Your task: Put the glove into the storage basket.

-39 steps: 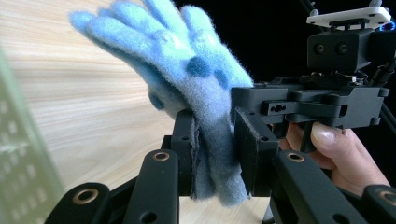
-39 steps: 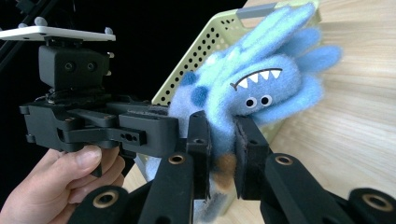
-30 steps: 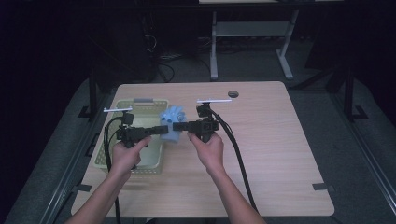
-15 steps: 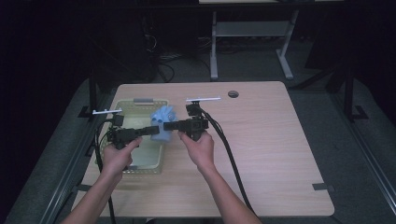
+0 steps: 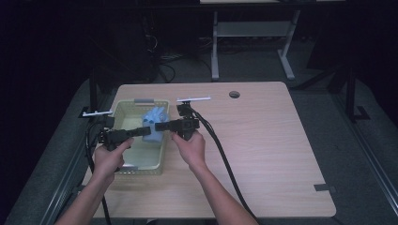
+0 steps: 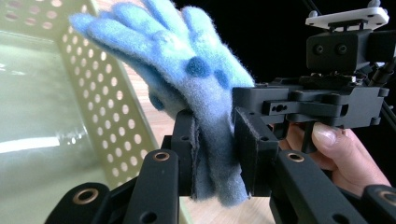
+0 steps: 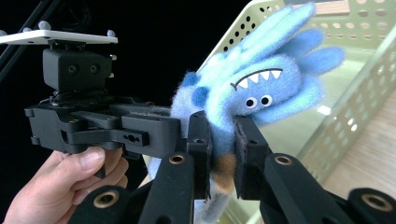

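My left gripper grasps the blue glove at its cuff end, jaws clamped on the fabric. Glove hangs above the right wall of the green basket, at the table's left side. My right gripper pinches the same glove from the right, jaws clenched on it.
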The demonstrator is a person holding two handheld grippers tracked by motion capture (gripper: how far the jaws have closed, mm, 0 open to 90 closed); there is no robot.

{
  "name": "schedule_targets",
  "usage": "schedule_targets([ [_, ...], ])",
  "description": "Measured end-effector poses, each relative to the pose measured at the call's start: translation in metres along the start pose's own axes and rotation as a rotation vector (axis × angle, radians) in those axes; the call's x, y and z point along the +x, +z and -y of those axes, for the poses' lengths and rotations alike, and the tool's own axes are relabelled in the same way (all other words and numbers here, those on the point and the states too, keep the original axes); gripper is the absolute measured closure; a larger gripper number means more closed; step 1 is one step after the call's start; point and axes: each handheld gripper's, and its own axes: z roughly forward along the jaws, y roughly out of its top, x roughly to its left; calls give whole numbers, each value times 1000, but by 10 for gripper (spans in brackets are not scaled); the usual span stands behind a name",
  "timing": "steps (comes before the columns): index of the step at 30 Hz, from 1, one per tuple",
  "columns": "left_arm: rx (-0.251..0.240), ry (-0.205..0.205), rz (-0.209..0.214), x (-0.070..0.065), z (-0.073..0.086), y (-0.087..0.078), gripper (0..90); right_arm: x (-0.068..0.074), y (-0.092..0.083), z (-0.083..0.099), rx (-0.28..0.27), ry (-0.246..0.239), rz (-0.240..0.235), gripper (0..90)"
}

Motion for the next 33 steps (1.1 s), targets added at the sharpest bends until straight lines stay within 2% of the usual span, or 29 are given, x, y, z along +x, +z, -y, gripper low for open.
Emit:
schedule_targets([
  [6, -21, -33, 10, 9, 0, -11, 702, 3, 12, -3, 8, 7, -28, 787],
  [9, -23, -37, 10, 12, -1, -15, 704, 3, 17, -5, 3, 8, -43, 787],
  [21, -28, -94, 33, 35, -2, -31, 732, 8, 41, -8, 32, 7, -55, 790],
  [33, -4, -111, -29, 53, -2, -40, 756, -1, 70, -4, 59, 37, -64, 790],
])
